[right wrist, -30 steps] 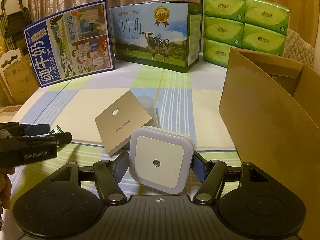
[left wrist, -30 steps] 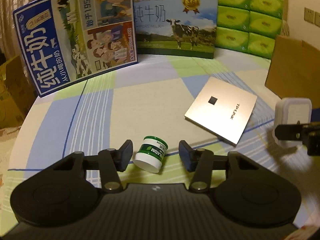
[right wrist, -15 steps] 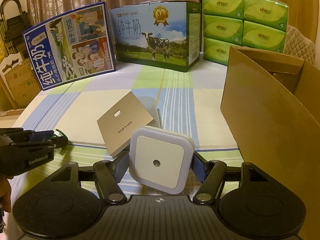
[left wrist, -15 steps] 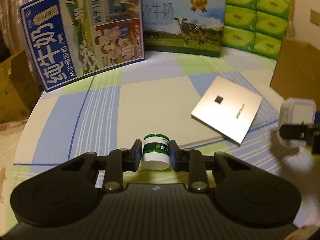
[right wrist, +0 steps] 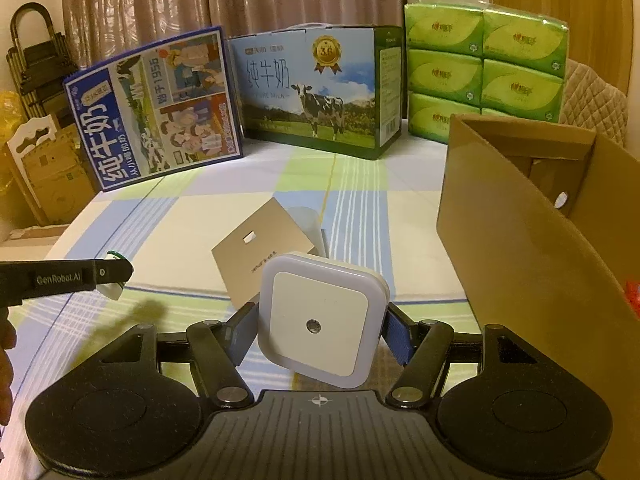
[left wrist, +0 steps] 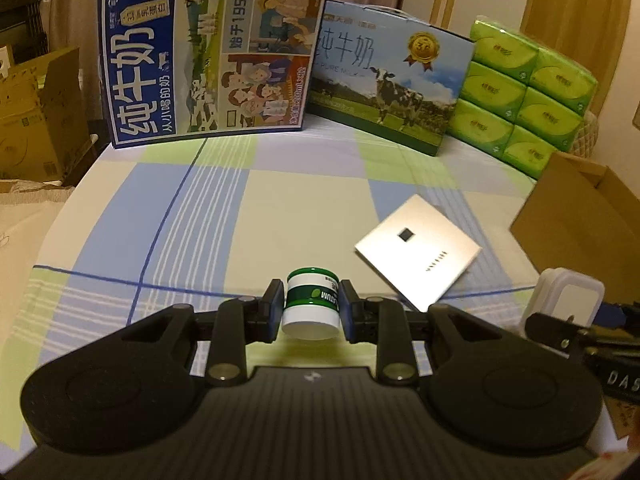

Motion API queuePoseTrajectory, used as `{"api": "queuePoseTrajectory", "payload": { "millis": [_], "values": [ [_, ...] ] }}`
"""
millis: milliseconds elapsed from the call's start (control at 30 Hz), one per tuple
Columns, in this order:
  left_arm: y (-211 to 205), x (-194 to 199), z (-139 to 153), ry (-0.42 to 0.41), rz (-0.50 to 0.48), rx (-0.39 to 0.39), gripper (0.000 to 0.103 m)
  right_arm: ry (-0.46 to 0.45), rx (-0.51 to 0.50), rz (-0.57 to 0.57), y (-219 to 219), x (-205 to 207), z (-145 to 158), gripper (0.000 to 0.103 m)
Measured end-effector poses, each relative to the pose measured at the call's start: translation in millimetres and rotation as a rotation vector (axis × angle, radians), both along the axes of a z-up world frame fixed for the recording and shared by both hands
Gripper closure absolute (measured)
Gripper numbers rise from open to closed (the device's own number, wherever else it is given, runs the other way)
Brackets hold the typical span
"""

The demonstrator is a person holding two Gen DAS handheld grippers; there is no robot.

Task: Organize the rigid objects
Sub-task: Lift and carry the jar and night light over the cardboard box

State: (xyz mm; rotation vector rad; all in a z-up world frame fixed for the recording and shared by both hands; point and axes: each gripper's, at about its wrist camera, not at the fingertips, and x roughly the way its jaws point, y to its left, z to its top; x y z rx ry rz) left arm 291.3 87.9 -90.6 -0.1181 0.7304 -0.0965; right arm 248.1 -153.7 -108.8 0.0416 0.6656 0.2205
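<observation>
Two hand-held grippers are loaded above the checked table (left wrist: 248, 216): the left hand-held gripper (left wrist: 311, 310) pinches a green-and-white jar (left wrist: 311, 304), the right hand-held gripper (right wrist: 320, 330) clamps a white night light (right wrist: 320, 320) beside the cardboard box (right wrist: 520, 264).

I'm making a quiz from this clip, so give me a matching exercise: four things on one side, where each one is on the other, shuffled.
Things:
1. green-and-white jar
2. white night light
3. silver flat box
4. green tissue packs

Places:
A. stacked at the back right
B. gripped in the right tool
C. lying flat on the checked cloth
D. gripped in the left tool

Pairs: 1-D, 2-B, 3-C, 4-A
</observation>
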Motion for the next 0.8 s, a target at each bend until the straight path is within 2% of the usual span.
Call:
{"api": "queuePoseTrajectory", "payload": {
  "millis": [333, 600, 800],
  "values": [
    [-35, -62, 36, 0.006, 0.027, -0.058, 0.079, -0.034, -0.009, 0.048, -7, -55, 37, 0.04],
    [-65, -113, 82, -0.033, 0.012, -0.054, 0.079, -0.104, 0.012, 0.027, -29, -97, 91, 0.04],
    [-89, -148, 110, -0.058, -0.014, -0.047, 0.079, -0.139, 0.024, -0.005, -59, -127, 120, 0.04]
  ]
}}
